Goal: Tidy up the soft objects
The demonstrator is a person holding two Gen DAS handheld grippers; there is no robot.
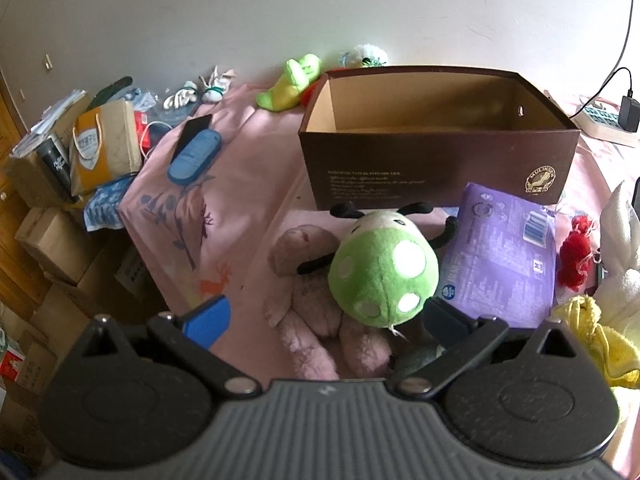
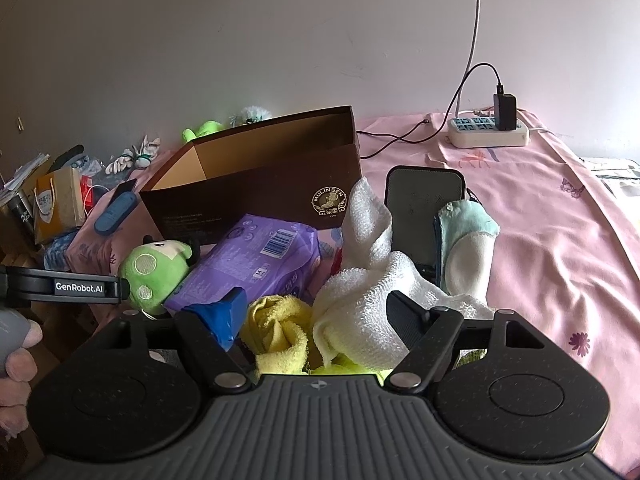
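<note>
A green spotted bug plush [image 1: 380, 272] lies on a pink plush animal [image 1: 316, 320] on the pink bedsheet, in front of an open brown box [image 1: 440, 152]. My left gripper [image 1: 326, 318] is open, its fingers on either side of both plushes. A purple pack [image 1: 504, 256] leans beside them. In the right wrist view my right gripper [image 2: 316, 318] is open around a yellow towel [image 2: 280, 332] and a white towel [image 2: 360, 304]; the white towel touches the right finger. The brown box [image 2: 260, 184] stands behind them, and the green plush [image 2: 154, 272] lies at the left.
A green frog plush [image 1: 292, 84] and a blue case [image 1: 194, 156] lie further back. Cardboard boxes [image 1: 48, 240] stand beyond the bed's left edge. A red tuft [image 1: 576, 260], a dark flat device [image 2: 424, 200], a teal cloth [image 2: 468, 248] and a power strip [image 2: 488, 132] are to the right.
</note>
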